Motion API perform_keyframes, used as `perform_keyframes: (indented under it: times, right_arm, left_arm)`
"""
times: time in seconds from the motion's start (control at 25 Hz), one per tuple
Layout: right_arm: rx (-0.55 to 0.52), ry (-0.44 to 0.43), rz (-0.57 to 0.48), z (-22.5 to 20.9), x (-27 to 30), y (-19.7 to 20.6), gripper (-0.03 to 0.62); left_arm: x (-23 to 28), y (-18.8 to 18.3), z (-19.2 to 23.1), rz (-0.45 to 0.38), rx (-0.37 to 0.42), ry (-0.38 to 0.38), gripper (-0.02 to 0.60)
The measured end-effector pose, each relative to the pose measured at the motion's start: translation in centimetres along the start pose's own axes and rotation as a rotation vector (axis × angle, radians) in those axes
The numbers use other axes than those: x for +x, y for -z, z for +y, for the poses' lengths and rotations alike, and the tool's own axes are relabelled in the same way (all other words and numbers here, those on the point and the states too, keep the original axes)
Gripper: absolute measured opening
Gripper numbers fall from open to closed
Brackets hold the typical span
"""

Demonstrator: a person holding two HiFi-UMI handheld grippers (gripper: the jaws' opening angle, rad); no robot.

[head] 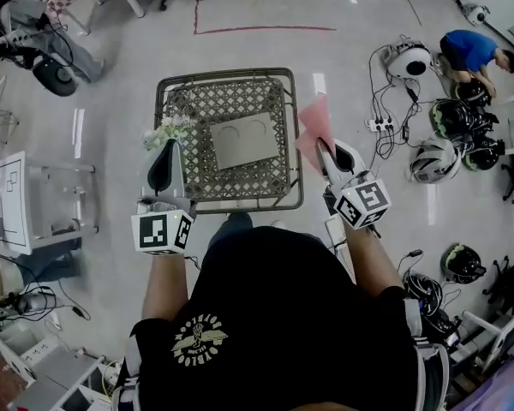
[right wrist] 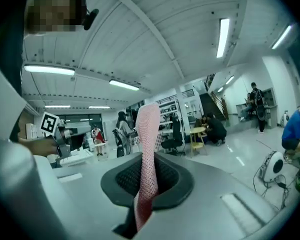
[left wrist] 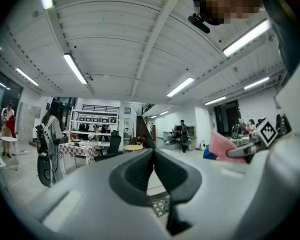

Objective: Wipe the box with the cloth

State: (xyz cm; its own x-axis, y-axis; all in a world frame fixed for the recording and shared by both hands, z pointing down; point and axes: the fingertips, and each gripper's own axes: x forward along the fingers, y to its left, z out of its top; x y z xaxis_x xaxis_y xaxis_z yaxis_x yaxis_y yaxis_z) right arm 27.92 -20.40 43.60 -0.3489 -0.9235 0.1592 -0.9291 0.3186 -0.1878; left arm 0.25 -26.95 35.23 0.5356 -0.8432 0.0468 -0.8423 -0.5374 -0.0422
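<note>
A flat grey box (head: 246, 139) with two round marks lies on a wicker-topped table (head: 227, 197). My right gripper (head: 326, 150) is raised at the table's right side, shut on a pink cloth (head: 313, 129) that stands up between its jaws (right wrist: 146, 154). My left gripper (head: 165, 165) hangs over the table's left edge, jaws pressed together with nothing in them (left wrist: 153, 159). Both gripper views point up at the ceiling, so neither shows the box. The pink cloth (left wrist: 221, 146) appears at the right of the left gripper view.
White flowers (head: 165, 131) lie at the table's left edge. Helmets (head: 459, 118) and cables sit on the floor to the right, where a person in blue (head: 469, 50) crouches. A white stand (head: 17, 204) is at left, chairs at the back.
</note>
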Motion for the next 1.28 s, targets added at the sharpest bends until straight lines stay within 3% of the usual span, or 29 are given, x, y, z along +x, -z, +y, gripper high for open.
perform_keyframes:
  times: [0.2,0.4,0.88,1.28]
  right_arm:
    - [-0.076,0.004,-0.110,0.7,-3.4,-6.4,0.017]
    - [-0.101,0.011,-0.164,-0.1,-5.8,-9.2,0.017]
    - [-0.137,-0.013,-0.145,-1.2,-4.9,-9.0,0.017]
    - [-0.134,-0.043,-0.125,3.4,1.7,-8.3,0.017]
  left_arm:
    - [-0.5,-1.5,-2.2,-0.025,0.015,0.011,0.000]
    - [-0.3,-2.2,-4.3,-0.029,0.022,0.008,0.000]
    - [0.2,-2.0,-4.8,-0.030,0.029,-0.025,0.000]
    - [-0.6,-0.9,2.3,-0.012,0.027,-0.046,0.000]
